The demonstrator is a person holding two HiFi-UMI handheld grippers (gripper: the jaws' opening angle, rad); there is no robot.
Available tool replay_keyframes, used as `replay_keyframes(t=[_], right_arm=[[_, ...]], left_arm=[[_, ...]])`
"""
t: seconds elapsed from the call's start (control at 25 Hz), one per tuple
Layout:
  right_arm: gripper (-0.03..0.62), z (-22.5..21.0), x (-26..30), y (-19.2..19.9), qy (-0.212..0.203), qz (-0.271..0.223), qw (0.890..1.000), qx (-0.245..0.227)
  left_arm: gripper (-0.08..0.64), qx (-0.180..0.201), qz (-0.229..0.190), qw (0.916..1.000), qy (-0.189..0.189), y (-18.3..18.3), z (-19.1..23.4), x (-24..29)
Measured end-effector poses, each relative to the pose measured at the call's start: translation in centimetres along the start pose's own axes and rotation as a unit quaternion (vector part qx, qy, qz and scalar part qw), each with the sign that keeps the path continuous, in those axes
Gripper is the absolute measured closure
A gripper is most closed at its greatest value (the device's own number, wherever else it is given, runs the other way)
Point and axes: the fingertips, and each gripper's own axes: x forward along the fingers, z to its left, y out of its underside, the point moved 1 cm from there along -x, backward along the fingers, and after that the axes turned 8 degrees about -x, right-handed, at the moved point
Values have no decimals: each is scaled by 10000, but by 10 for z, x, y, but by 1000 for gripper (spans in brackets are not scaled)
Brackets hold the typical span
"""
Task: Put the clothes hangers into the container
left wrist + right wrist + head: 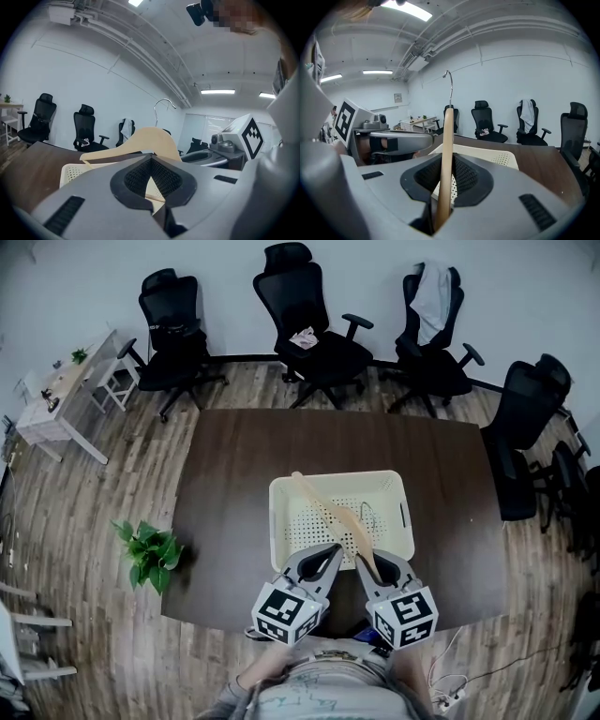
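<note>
Hanger (333, 512): wood, stiff, light, likely slick; I'd hold one arm.

Head view: slants over white container (281, 488) on tabletop (234, 456); right tool (370, 563) at near end, left tool (328, 554) beside.

Left gripper view: jaws together, empty; hanger profile, hook (161, 103) upright.

Right gripper view: jaws clamp hanger edge-on, seen only here.

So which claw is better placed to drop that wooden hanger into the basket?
Right: the right claw clamps the hanger, which reaches over the basket; the left claw is empty.
</note>
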Motion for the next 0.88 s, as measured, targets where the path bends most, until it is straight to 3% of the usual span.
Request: replay_keyframes(t=[0.44,0.88], right_arm=[[532,16,14,6,13,144,9998,-103],[532,4,19,11,-524,411,9964,-526]], left_arm=[[549,-85,84,9999,-86,3,40,-11],[549,-332,-134,9976,-600,2,45,0]])
